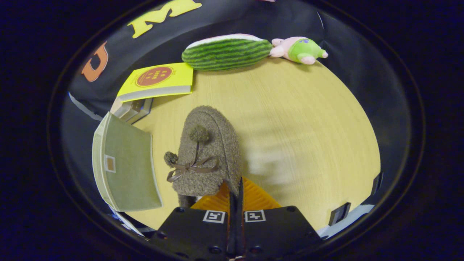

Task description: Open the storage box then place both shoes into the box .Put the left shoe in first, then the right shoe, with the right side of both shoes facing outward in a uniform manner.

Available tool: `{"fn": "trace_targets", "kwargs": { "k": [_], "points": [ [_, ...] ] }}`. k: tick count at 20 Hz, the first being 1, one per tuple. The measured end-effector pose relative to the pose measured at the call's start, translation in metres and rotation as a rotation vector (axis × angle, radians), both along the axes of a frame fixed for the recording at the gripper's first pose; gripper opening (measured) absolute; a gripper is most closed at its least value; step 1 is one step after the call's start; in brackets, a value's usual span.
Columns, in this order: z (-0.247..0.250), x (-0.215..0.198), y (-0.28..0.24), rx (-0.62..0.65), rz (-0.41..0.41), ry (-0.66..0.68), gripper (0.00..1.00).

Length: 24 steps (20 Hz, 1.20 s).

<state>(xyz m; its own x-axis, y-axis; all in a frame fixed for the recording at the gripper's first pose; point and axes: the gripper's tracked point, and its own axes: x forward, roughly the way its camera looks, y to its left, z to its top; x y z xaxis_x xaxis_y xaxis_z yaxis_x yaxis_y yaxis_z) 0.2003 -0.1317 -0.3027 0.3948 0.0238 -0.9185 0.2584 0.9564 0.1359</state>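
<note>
Shoe [208, 152]: a fuzzy brown slipper with pompoms and a bow, held up over the table [308, 137], its heel end at the jaws.
Storage box [125, 163]: a pale green box just beside the slipper, apparently with its lid up; the inside is hidden.
Progress: judged early to middle; one slipper is being carried and has not gone into the box. Which foot it fits is unclear.
Left to do: set this slipper inside, then the second one, right sides outward.
Gripper [236, 188]: jaws nearly together, seemingly pinching the slipper's heel edge.
Beyond: yellow book [159, 80], watermelon plush [226, 52], pink-and-green plush [299, 50].
</note>
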Motion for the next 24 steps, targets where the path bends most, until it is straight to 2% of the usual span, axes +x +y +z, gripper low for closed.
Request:
{"fn": "trace_targets", "kwargs": {
  "k": [6, 12, 18, 21, 24],
  "points": [
    [0.057, 0.000, 0.041, 0.015, 0.038, -0.050, 0.06],
    [0.113, 0.003, 0.096, 0.037, 0.112, -0.117, 0.06],
    [0.133, -0.002, 0.158, 0.030, 0.200, -0.134, 0.06],
    [0.132, 0.002, 0.192, 0.064, 0.201, -0.132, 0.06],
    [0.132, 0.017, 0.220, 0.109, 0.131, -0.175, 0.06]
  ]
}}
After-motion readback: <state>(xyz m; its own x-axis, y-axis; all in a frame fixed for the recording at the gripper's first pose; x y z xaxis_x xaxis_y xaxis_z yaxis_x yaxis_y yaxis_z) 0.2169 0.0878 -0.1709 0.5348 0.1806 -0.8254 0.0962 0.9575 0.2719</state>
